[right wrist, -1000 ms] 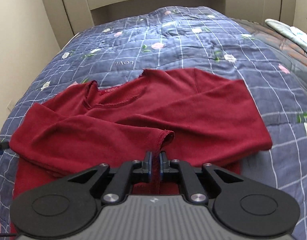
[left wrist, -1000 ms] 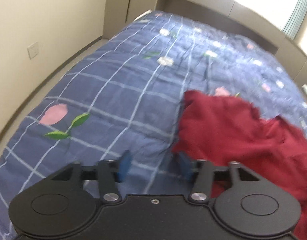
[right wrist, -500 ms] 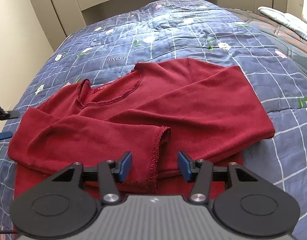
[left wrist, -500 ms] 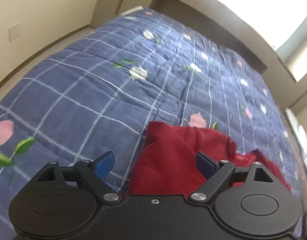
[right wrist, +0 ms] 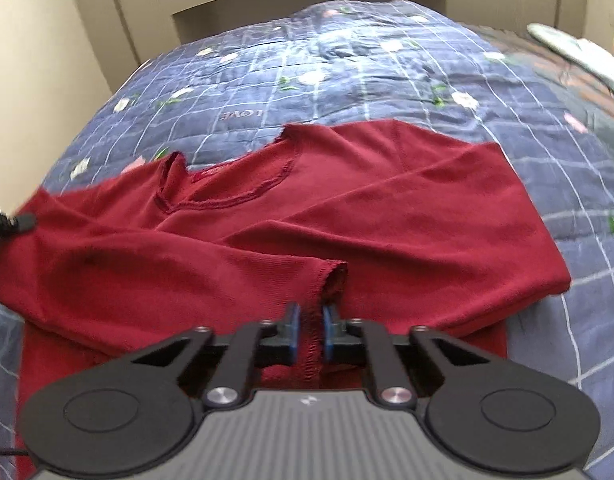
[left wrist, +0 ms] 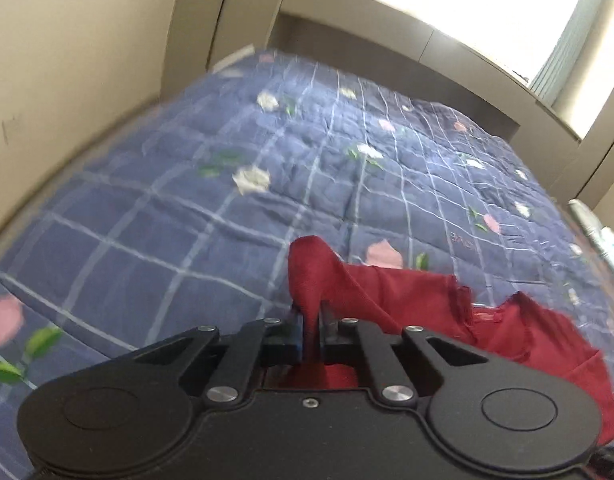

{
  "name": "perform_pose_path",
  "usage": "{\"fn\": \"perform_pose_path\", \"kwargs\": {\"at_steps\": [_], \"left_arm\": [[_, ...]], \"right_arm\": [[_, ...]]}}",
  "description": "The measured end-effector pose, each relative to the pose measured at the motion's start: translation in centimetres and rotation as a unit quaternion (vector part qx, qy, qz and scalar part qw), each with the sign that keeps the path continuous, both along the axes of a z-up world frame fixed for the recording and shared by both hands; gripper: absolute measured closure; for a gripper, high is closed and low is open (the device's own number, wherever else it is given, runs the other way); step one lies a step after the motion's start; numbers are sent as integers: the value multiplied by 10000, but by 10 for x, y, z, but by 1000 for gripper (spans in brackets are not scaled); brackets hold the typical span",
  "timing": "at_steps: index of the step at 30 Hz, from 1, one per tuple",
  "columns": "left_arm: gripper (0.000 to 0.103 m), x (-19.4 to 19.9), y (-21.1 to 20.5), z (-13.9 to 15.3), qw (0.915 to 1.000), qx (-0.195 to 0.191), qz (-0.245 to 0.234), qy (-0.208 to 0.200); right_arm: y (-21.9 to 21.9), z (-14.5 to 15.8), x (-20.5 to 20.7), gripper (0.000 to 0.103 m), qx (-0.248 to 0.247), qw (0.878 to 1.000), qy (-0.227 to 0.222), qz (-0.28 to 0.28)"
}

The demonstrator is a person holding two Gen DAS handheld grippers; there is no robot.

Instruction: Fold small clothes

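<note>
1. Lying across a blue quilted bedspread with a white grid and printed flowers (right wrist: 347, 64), the dark red long-sleeved knit sweater (right wrist: 387, 208) is spread wide, neckline toward the headboard, both sleeves folded in over the body.
2. The left gripper (left wrist: 310, 330) has just been closing; a raised ridge of the sweater's fabric (left wrist: 311, 276) now stands pinched between its blue pads at the garment's left shoulder corner.
3. The right gripper (right wrist: 308, 330) has likewise just been closing, and the hemmed cuff of the crossed sleeve (right wrist: 327, 280) is clamped between its pads at the near middle of the garment.
4. In the right wrist view the left tool's tip (right wrist: 11, 220) shows at the far left edge, so the two grips sit well apart along the sweater's width.
5. The long axis runs side to side between the hands; the body extends away from the right gripper toward the headboard.
6. Judgement: the next fold probably turns on carrying the left-hand side over toward the middle, the left hand being nearer that edge.
</note>
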State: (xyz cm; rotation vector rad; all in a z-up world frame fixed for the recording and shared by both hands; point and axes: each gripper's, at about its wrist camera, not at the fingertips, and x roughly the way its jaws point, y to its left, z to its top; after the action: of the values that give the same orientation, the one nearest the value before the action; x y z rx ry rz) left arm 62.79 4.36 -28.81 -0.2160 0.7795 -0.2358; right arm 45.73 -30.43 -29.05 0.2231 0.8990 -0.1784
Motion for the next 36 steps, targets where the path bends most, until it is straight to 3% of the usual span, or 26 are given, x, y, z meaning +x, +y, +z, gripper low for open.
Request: {"fn": "perform_pose_path", "kwargs": {"at_steps": [2,5,7,8,9,10,11,12,16,19,24,31,32,34,36], "left_arm": [[97,1,2,-4,9999,76,62,33],[95,13,7,-18,9990,101,171,391],[85,16,10,-22,9979,144,287,565],[81,15,11,-19,9977,191,367,533],[71,12,12,-17,9978,262,401,467],[63,9,12,-13,9977,346,422,412],[45,5,13,-10,9976,395,418,389],[38,2,14,-8,9978,396,396,360],[40,-18,22,-7,9980,293,228,504],[47,-30,24,-15,9971,220,90,726],[85,-44,29,-25,9962,32,11,865],[88,-43,23,-24,9934,414,250,1044],[85,-44,21,-21,9934,482,257,1010],[70,-49,19,-14,9924,614,377,994],[40,-55,21,-8,9919,582,434,1043]], "right_arm": [[4,-3,3,93,-95,9999,50,25],[7,-5,4,92,-124,9999,104,-43],[8,-2,3,85,-168,9998,76,-79],[8,-1,1,69,-198,9998,67,-77],[8,0,0,50,-206,9998,43,-57],[9,1,-2,44,-213,9998,4,-35],[10,2,-4,42,-240,9997,-2,-17],[11,2,-5,40,-280,9996,18,1],[12,2,-16,34,-283,9995,51,-126],[13,3,-28,27,-269,9993,65,-241],[14,-1,-51,22,-344,9985,236,-348],[12,14,-92,9,-593,9959,481,-480],[10,18,-99,3,-610,9957,491,-501],[5,23,-113,0,-642,9951,519,-542],[-1,25,-126,0,-608,9949,592,-542]]}}
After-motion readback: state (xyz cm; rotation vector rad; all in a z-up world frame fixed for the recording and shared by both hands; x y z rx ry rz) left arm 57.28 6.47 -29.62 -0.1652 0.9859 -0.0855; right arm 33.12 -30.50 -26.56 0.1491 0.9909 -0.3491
